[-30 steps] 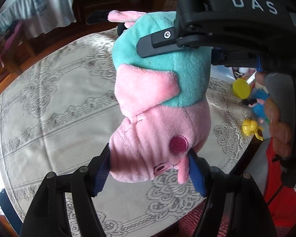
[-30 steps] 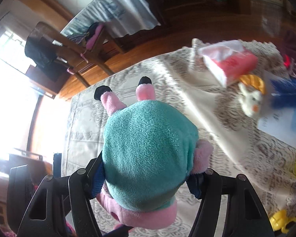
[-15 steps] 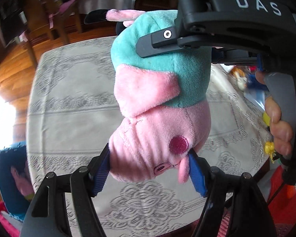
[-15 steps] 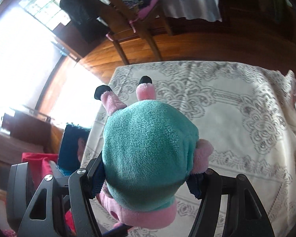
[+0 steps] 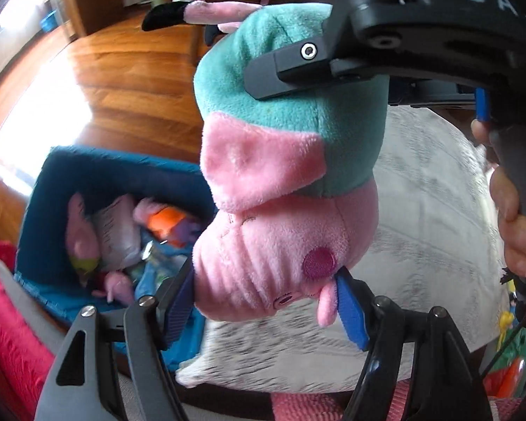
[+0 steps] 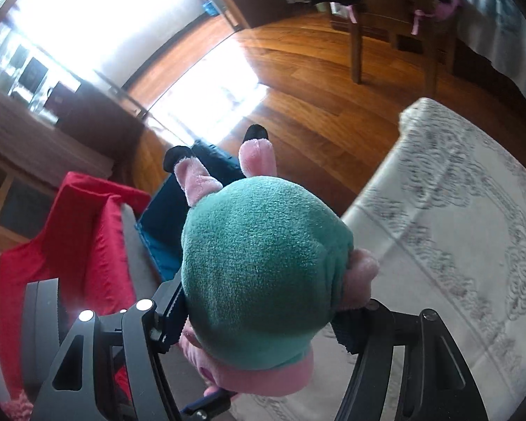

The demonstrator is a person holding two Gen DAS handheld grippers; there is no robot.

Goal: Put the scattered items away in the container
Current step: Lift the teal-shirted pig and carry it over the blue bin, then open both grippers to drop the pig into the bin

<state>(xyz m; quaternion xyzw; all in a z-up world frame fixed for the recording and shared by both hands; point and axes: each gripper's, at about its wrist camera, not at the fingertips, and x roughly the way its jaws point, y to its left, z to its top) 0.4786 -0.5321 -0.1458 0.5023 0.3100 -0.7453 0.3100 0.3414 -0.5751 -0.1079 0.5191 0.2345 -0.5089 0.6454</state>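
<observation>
A pink pig plush toy in a teal dress (image 5: 284, 182) hangs upside down between both grippers. My left gripper (image 5: 263, 301) is shut on its pink head. My right gripper (image 6: 259, 322) is shut on its teal body (image 6: 263, 266); its black body also shows across the top of the left wrist view (image 5: 403, 35). A blue fabric container (image 5: 98, 189) stands on the floor below and left of the toy, with several soft toys inside. Its rim shows in the right wrist view (image 6: 164, 224).
The table with a white lace cloth (image 5: 431, 217) lies to the right, its corner (image 6: 417, 105) near the container. Red fabric (image 6: 70, 238) lies left of the container. Small colourful toys (image 5: 508, 333) sit at the table's right edge. Wooden floor and chair legs (image 6: 356, 45) lie beyond.
Both grippers have swung left with the plush toy, from over the table to beside its edge. The blue container has come into view beneath the toy.
</observation>
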